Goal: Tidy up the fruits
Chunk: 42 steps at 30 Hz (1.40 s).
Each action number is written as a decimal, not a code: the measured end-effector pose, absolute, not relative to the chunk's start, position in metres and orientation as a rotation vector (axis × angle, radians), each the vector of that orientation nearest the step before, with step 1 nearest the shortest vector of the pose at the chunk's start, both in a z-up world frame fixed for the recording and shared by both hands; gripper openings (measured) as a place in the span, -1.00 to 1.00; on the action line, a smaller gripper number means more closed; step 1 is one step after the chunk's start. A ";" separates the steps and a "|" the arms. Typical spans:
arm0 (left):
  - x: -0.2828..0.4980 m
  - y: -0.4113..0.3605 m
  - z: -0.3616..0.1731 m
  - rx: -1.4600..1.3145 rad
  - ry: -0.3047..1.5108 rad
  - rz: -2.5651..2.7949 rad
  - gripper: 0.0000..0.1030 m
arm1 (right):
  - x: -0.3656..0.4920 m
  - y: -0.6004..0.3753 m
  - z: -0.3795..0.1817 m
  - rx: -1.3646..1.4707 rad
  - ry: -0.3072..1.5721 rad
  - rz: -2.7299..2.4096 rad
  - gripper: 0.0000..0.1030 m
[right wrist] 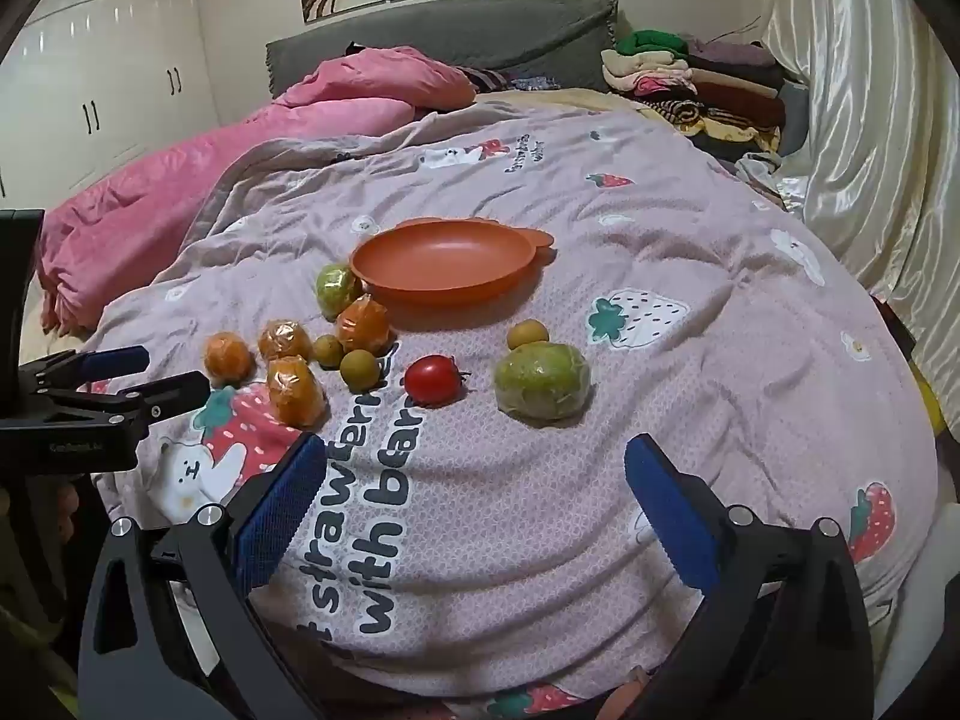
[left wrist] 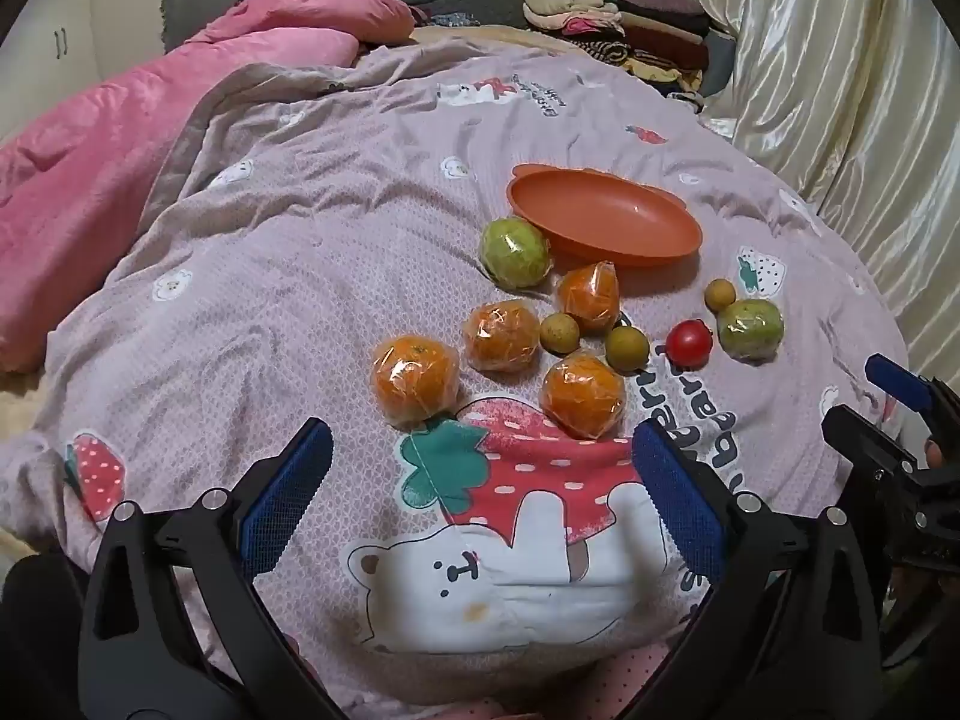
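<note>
Both grippers hung over the bed with jaws spread wide and empty, the fruit not yet touched.

The left gripper (left wrist: 480,498) faced the wrapped oranges: the nearest wrapped orange (left wrist: 582,394) lay just ahead of its jaws, slightly towards the right jaw, with another wrapped orange (left wrist: 415,380) ahead towards the left one. The right gripper (right wrist: 474,504) had the wrapped green fruit (right wrist: 542,380) ahead of its right jaw and the red tomato (right wrist: 433,381) ahead between the jaws. The orange dish (right wrist: 444,267) stood empty beyond all the fruit, its long axis crosswise to both pairs of jaws. Judging by this, the left hand was nearer the oranges, the right hand nearer the tomato and green fruit; each piece would need carrying forward, away from the jaws, to the dish.
</note>
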State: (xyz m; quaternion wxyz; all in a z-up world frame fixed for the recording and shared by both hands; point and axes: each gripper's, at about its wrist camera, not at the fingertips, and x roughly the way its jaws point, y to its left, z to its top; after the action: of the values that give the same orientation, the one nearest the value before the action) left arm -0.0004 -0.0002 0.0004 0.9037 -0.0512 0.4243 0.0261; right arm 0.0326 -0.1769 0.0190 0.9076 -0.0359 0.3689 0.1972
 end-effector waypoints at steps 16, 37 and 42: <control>0.000 0.001 0.002 -0.107 0.880 0.058 0.83 | 0.033 -0.180 0.022 -0.075 0.762 0.406 0.92; -0.001 0.001 0.003 -0.107 0.878 0.059 0.83 | 0.032 -0.178 0.022 -0.077 0.758 0.409 0.92; -0.001 0.001 0.003 -0.108 0.878 0.059 0.83 | 0.032 -0.177 0.022 -0.078 0.759 0.410 0.92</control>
State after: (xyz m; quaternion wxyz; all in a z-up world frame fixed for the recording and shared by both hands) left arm -0.0007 0.0009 0.0027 0.9034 -0.0524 0.4246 0.0288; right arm 0.0322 -0.1767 0.0222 0.9076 -0.0376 0.3679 0.1987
